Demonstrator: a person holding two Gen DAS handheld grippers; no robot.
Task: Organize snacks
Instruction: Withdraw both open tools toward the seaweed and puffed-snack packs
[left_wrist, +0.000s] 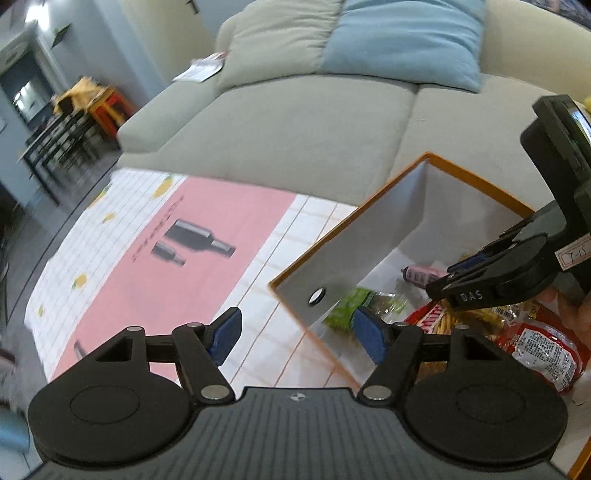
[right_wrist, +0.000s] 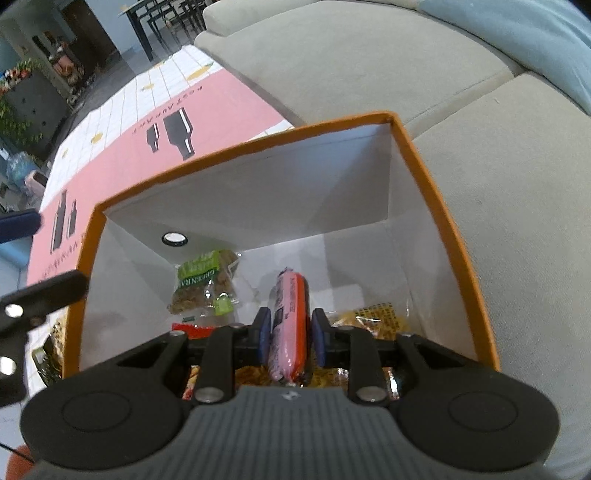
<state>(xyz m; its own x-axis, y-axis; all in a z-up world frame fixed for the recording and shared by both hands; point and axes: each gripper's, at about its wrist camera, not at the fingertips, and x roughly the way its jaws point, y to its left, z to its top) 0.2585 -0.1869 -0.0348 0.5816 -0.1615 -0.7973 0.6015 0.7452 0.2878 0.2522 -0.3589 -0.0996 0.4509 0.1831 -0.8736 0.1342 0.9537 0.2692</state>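
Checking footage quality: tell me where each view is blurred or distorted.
Left wrist view: motion blur smears the chairs at the left edge; fisheye bends the box rim. Right wrist view: sharp on the sausage between the fingers; edges curve, sofa bulges.

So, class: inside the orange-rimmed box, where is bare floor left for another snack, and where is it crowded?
Bare white floor lies at the far end of the orange-rimmed white box, between the green nut packet and the right wall, beyond the pink sausage that the right gripper holds. The near end is crowded with red and yellow packets.
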